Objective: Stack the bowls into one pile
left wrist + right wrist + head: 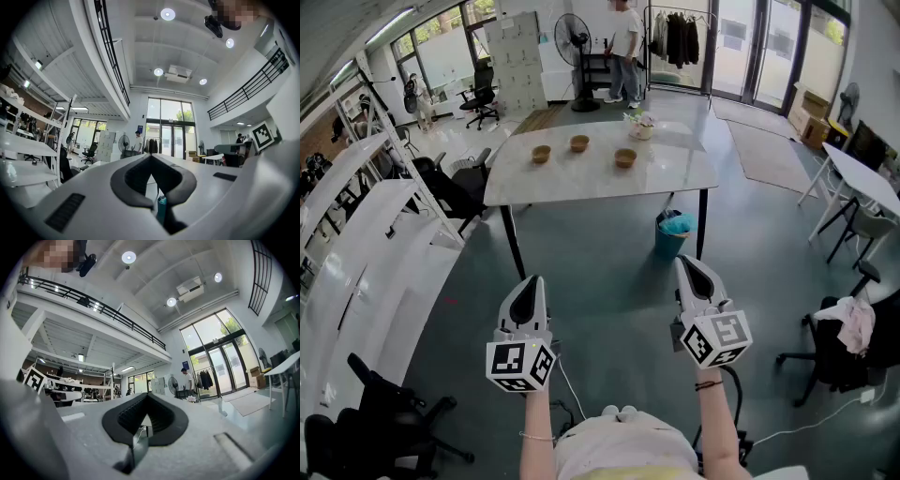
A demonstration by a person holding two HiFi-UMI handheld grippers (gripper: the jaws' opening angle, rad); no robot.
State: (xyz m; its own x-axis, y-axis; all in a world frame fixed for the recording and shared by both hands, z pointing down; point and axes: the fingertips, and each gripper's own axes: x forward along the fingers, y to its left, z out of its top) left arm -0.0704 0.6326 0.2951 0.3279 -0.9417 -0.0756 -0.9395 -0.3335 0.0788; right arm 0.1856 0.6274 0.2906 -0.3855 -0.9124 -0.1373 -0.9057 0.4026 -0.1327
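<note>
Three brown bowls stand apart on the white table (581,185) across the room: one at the left (541,154), one at the middle back (579,142), one at the right (625,157). My left gripper (528,284) and right gripper (691,265) are held side by side over the floor, well short of the table, pointing toward it. Both are shut with nothing between the jaws. The left gripper view shows its jaws (151,157) meeting at the tip. The right gripper view shows the same (147,394). No bowl can be made out in either gripper view.
A small flower pot (640,127) sits at the table's far right edge. A teal bin (675,232) stands on the floor by the table's right leg. Office chairs (450,187) and white benches (366,244) line the left. A person (625,47) stands far behind.
</note>
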